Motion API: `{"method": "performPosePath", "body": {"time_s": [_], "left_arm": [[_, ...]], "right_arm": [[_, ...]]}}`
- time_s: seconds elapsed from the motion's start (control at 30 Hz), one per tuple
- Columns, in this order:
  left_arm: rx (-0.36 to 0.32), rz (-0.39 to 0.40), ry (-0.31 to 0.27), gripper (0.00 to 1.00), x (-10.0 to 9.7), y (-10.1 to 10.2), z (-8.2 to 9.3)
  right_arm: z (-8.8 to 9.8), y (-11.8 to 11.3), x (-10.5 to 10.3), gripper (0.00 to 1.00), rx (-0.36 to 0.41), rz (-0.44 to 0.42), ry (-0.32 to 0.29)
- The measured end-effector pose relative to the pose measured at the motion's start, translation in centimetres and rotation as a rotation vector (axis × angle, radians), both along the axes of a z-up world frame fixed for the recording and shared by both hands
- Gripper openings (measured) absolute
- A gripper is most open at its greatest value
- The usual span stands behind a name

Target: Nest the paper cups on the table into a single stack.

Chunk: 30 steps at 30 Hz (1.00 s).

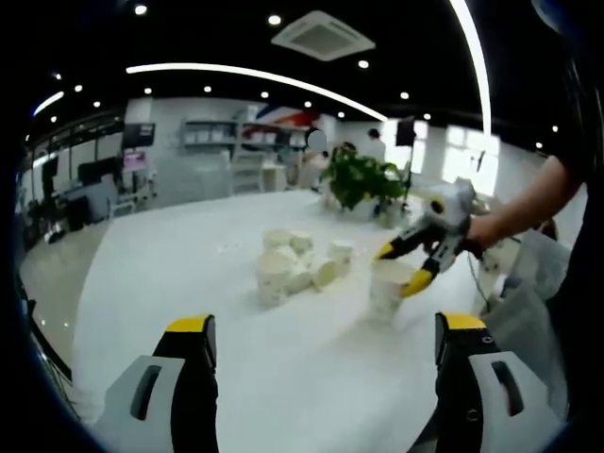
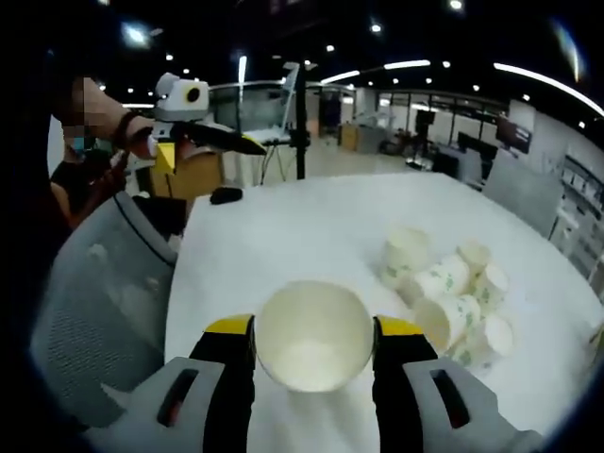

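White table is seen with loose paper cups heaped mid-frame, unstacked; one cup is gripped at lower centre by the right gripper, while the left gripper is held open

Left gripper view: cup cluster on bench at frame centre; single cup right of it; plant behind, upper centre.

Round white table. Cream-white paper cups with a faint green leaf print, lying clustered. Right hand-held gripper: yellow-tipped black jaws, pale grey body, around a plain white paper cup. Green leafy potted plant.
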<state>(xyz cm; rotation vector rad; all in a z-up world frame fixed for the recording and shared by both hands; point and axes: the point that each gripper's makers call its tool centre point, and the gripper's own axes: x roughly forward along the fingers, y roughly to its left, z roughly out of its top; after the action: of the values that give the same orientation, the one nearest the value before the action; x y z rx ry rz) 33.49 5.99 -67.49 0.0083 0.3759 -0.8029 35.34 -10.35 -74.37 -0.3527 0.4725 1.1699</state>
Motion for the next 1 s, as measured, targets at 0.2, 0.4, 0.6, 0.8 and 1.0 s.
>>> {"method": "performPosePath", "body": {"time_s": [0.2, 0.4, 0.6, 0.8, 1.0], "left_arm": [[0.001, -0.002, -0.001, 0.97, 0.0, 0.0, 0.1], [0.001, 0.000, -0.001, 0.97, -0.1, 0.0, 0.1], [0.004, -0.003, 0.002, 0.97, -0.3, 0.0, 0.1], [0.008, -0.002, 0.003, 0.97, -0.6, 0.1, 0.1], [0.011, -0.006, 0.005, 0.97, -0.8, 0.0, 0.0]], "right_arm": [[-0.4, 0.6, -1.3, 0.46, -0.008, 0.041, 0.001], [-0.5, 1.0, -2.3, 0.46, -0.009, 0.073, 0.001], [-1.3, 1.1, -3.5, 0.46, -0.020, 0.099, 0.010], [-2.4, 1.1, -4.6, 0.46, -0.027, 0.113, 0.020], [-3.3, 0.7, -4.7, 0.46, -0.030, 0.097, 0.035]]}}
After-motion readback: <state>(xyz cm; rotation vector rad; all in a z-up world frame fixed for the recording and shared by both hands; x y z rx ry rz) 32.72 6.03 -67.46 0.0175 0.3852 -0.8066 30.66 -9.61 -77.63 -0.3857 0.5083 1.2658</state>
